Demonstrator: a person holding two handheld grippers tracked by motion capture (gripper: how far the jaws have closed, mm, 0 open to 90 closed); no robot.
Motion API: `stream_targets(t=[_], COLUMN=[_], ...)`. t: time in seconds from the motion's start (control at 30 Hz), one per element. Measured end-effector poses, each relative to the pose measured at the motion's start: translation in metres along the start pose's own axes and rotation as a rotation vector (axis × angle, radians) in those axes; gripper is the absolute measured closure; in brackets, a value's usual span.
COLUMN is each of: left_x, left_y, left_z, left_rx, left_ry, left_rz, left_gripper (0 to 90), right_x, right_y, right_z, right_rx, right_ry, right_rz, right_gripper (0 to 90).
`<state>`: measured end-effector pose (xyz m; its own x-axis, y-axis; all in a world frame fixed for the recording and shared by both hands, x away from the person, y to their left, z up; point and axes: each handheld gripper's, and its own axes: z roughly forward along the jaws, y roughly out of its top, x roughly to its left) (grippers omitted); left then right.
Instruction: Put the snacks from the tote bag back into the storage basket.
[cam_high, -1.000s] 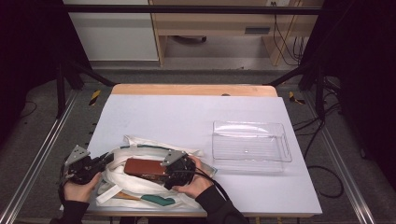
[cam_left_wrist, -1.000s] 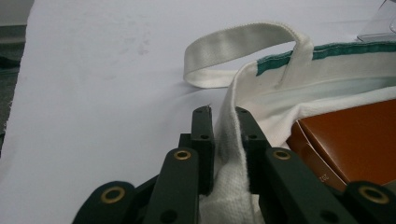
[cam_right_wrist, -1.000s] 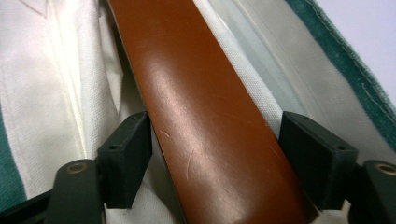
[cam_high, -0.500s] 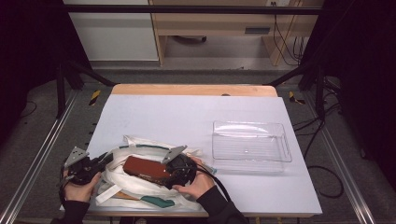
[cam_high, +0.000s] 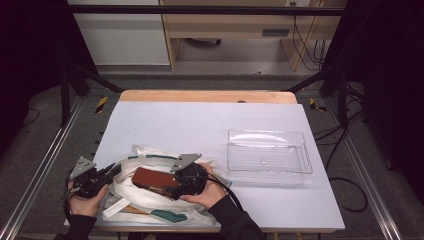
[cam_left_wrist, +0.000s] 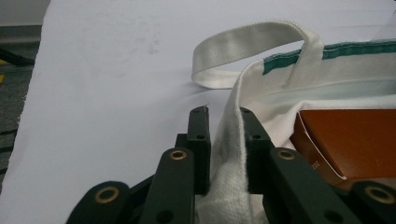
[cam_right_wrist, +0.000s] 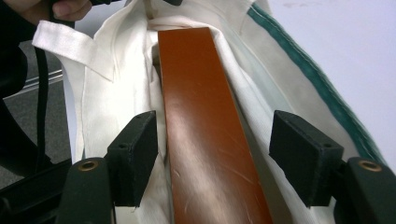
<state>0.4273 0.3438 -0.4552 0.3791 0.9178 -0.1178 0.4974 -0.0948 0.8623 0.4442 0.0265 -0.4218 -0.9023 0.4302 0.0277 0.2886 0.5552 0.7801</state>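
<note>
Jaws of the left gripper (cam_left_wrist: 224, 140) stand nearly closed and pinch the white rim of the cloth bag (cam_left_wrist: 280, 93) between their pads, holding that edge of the bag up off the table (cam_left_wrist: 107, 70). In the left gripper view a loop handle (cam_left_wrist: 252, 42) of the bag lies on the table just beyond the pinched rim, and a green band (cam_left_wrist: 336, 51) runs along the bag's opening. Jaws of the right gripper (cam_right_wrist: 215, 154) have just been opening and stand wide apart, one on each side of the brown box (cam_right_wrist: 201, 121), with a gap between each pad and the box. The box lies lengthwise inside the mouth of the bag, resting on the white fabric. In the high view the left gripper (cam_high: 95, 177) sits at the bag's left edge and the right gripper (cam_high: 187, 180) at the near end of the box (cam_high: 150, 179), both near the front-left part of the table. A clear plastic tray (cam_high: 267, 155) stands to the right of the bag, apart from it.
</note>
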Motion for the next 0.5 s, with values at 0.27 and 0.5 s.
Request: stream_targets(t=[0.27, 0.5], left_x=[0.000, -0.001], left_y=[0.001, 0.001], left_z=[-0.001, -0.001], left_rx=[0.003, 0.004], left_ry=[-0.004, -0.007], left_rz=[0.000, -0.001], left_gripper=[78.4, 78.4], right_x=[0.001, 0.003], right_y=[0.005, 0.005], right_z=[0.023, 0.038], right_rx=[0.073, 0.124], right_ry=[0.028, 0.018], right_rz=[-0.008, -0.033], right_gripper=[33.6, 38.8])
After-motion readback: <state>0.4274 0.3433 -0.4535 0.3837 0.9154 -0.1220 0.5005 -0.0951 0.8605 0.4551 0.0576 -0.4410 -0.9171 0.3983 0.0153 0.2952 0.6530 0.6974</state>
